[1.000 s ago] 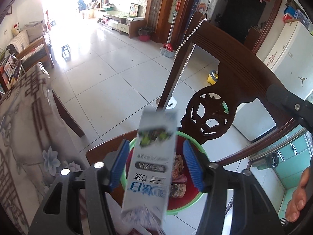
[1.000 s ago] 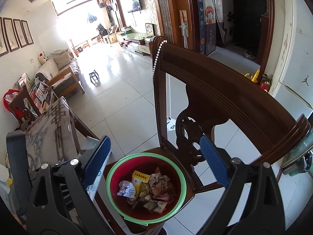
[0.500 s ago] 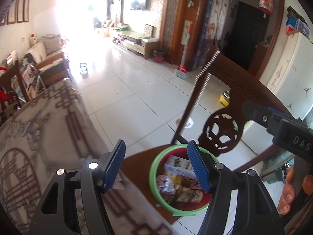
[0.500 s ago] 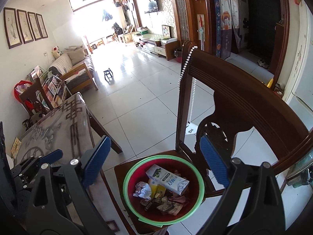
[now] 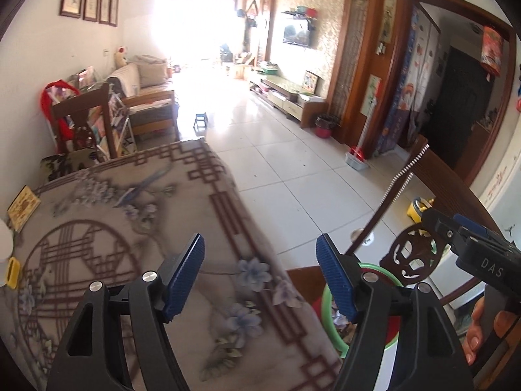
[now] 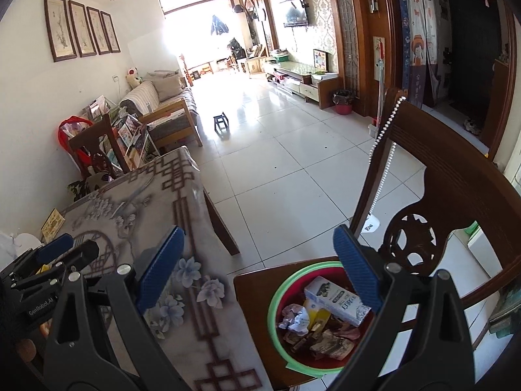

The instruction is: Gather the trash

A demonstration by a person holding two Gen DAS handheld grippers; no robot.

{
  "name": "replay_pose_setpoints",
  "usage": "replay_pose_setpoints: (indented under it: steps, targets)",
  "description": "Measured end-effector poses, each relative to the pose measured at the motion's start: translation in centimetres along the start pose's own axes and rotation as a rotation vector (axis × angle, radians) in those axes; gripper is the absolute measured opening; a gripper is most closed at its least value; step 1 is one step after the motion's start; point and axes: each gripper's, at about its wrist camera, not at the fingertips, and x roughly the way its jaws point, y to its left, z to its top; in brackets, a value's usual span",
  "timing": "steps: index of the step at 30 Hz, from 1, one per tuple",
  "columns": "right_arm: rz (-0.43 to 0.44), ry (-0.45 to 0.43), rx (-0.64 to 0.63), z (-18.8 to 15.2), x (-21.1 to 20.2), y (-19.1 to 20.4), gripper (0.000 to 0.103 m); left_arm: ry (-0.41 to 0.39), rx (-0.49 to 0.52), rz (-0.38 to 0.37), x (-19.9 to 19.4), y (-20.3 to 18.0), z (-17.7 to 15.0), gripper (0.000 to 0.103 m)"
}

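Hovering over the patterned cloth of the table [image 5: 107,228], the left tongs [image 5: 260,275] were opening with nothing between the blue pads, the table's edge and floor showing through the gap. The white carton [image 6: 337,299] lay inside the red bin [image 6: 276,296] with the green rim, on top of crumpled paper [image 6: 294,317] and wrappers, and the bin stood on the seat of the wooden chair [image 6: 456,192] beside the table. The right tongs [image 6: 260,267] were spread wide and empty, the right pad overlapping the bin's far rim, the carton just below it.
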Motion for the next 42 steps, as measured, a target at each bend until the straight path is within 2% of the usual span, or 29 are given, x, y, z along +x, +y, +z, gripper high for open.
replay_pose_setpoints:
  steps: [5,14,21,22,27,29,31,33,36,39,42]
  targets:
    - [0.02,-0.013,-0.005,-0.7,-0.4,4.5,0.091,-0.027,-0.03,0.042,-2.1,5.3,-0.5,0.07]
    - [0.041,-0.037,-0.03,-2.7,-1.8,12.9,0.098,-0.072,-0.095,0.1,-5.5,14.8,-1.8,0.079]
    - [0.03,-0.083,-0.053,-4.2,-3.5,18.0,0.098,-0.112,-0.127,0.14,-8.5,19.2,-2.7,0.092]
    - [0.026,-0.098,-0.061,-4.4,-3.9,18.7,0.098,-0.115,-0.135,0.143,-8.8,19.7,-2.7,0.095]
    - [0.025,-0.212,-0.082,-5.3,-6.2,21.8,0.098,-0.15,-0.164,0.174,-10.7,21.8,-3.1,0.095]
    - [0.031,-0.279,-0.081,-5.9,-7.1,22.8,0.099,-0.2,-0.169,0.199,-11.9,22.2,-3.3,0.095]
    - [0.042,-0.305,-0.094,-6.5,-7.6,23.8,0.099,-0.271,-0.156,0.204,-13.2,22.4,-3.6,0.095]
    - [0.043,-0.33,-0.079,-7.1,-8.2,24.3,0.099,-0.309,-0.126,0.206,-14.2,22.2,-3.6,0.095]
    - [0.065,-0.326,-0.03,-7.5,-8.7,24.7,0.099,-0.307,-0.137,0.184,-15.0,22.3,-3.7,0.095]
    - [0.022,-0.306,-0.001,-7.6,-8.7,24.7,0.099,-0.32,-0.15,0.203,-15.5,22.3,-4.0,0.095]
    - [-0.021,-0.28,0.004,-7.8,-8.5,24.4,0.099,-0.278,-0.136,0.208,-15.0,22.6,-4.2,0.095]
